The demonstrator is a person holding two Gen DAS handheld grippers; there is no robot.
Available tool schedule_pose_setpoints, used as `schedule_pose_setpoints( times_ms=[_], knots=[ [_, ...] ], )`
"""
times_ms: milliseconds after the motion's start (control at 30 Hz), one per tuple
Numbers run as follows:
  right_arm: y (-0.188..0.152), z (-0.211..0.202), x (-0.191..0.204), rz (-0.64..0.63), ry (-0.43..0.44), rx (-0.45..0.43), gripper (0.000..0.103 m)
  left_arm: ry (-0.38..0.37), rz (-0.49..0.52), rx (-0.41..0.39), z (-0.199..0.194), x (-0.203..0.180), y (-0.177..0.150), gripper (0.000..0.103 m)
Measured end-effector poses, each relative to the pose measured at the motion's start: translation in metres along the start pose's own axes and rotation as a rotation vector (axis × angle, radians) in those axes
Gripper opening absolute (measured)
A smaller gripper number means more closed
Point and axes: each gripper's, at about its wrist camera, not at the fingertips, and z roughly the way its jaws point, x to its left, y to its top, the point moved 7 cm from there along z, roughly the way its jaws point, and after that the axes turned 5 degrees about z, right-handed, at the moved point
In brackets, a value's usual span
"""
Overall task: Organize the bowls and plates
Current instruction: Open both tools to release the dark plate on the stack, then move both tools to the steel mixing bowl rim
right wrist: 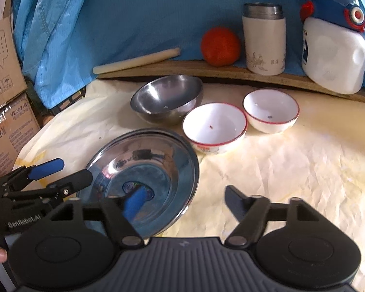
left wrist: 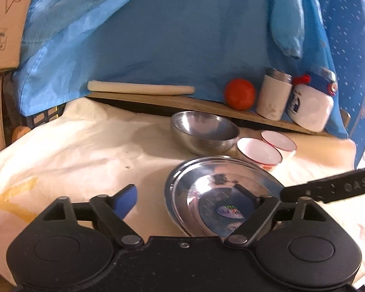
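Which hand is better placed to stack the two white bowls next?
Right, probably. The right tongs are open, with the white bowls just ahead on their side; the left tongs sit beyond the steel plates.

The near edge of the shiny plate (left wrist: 221, 194) was hidden behind the tongs. The boxes (right wrist: 2, 112) were cut off.

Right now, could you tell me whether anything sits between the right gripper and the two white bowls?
Nothing visible does. The right gripper is open over bare cream cloth, and the white bowls lie straight ahead across it. The steel plates sit off to its left, under one finger, and the steel bowl stands behind them.
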Motion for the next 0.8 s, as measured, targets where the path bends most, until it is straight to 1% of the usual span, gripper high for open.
schedule_pose_setpoints(
  times_ms=[33, 100, 200, 367, 500, 633, 800],
  knots=[
    [0.001, 0.0, 0.0, 0.003, 0.005, -0.005, 0.088, -0.003, -0.013, 0.001, 0.002, 0.003, 0.002, 0.096],
    [0.005, -0.001, -0.001, 0.01, 0.016, -0.017, 0.097, -0.004, -0.044, -0.005, 0.005, 0.012, 0.009, 0.101],
    [0.011, 0.001, -0.003, 0.019, 0.025, -0.035, 0.102, -0.001, -0.079, -0.009, 0.01, 0.024, 0.019, 0.102],
    [0.019, 0.008, -0.009, 0.054, 0.038, -0.082, 0.102, 0.002, -0.155, 0.01, 0.026, 0.04, 0.029, 0.102],
    [0.03, 0.018, -0.02, 0.122, 0.056, -0.118, 0.102, 0.019, -0.24, 0.074, 0.048, 0.053, 0.031, 0.102],
    [0.042, 0.029, -0.03, 0.173, 0.067, -0.145, 0.103, 0.013, -0.27, 0.114, 0.07, 0.059, 0.036, 0.102],
    [0.065, 0.038, -0.031, 0.174, 0.078, -0.192, 0.103, 0.018, -0.274, 0.112, 0.091, 0.063, 0.049, 0.102]
  ],
)
